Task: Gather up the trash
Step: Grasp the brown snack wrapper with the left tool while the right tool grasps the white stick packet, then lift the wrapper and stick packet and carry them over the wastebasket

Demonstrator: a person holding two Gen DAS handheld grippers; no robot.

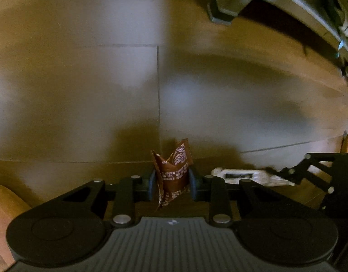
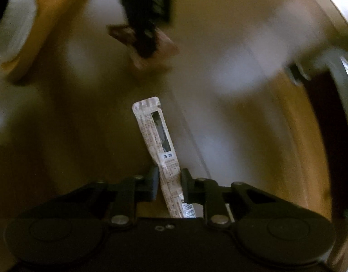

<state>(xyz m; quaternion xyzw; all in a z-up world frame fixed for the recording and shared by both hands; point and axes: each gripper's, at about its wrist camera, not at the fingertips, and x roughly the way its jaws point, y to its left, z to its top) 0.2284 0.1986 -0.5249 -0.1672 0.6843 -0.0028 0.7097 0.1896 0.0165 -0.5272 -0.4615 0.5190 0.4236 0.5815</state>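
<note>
In the left wrist view my left gripper [image 1: 172, 182] is shut on a crumpled brown snack wrapper [image 1: 174, 170] with white print, pinched between both pads just above the tiled floor. To its right lies a long white wrapper [image 1: 237, 175], with the right gripper's black linkage [image 1: 310, 172] over its far end. In the right wrist view my right gripper [image 2: 170, 184] is shut on that long white wrapper [image 2: 157, 131], which sticks out ahead of the pads. Further ahead, blurred, the left gripper [image 2: 144, 36] holds the brown wrapper [image 2: 160, 49].
Beige floor tiles [image 1: 94, 79] with thin grout lines fill both views. A pale furniture leg with a dark foot [image 1: 221, 11] stands at the upper right of the left wrist view. An orange and white object [image 2: 37, 22] lies at the upper left of the right wrist view.
</note>
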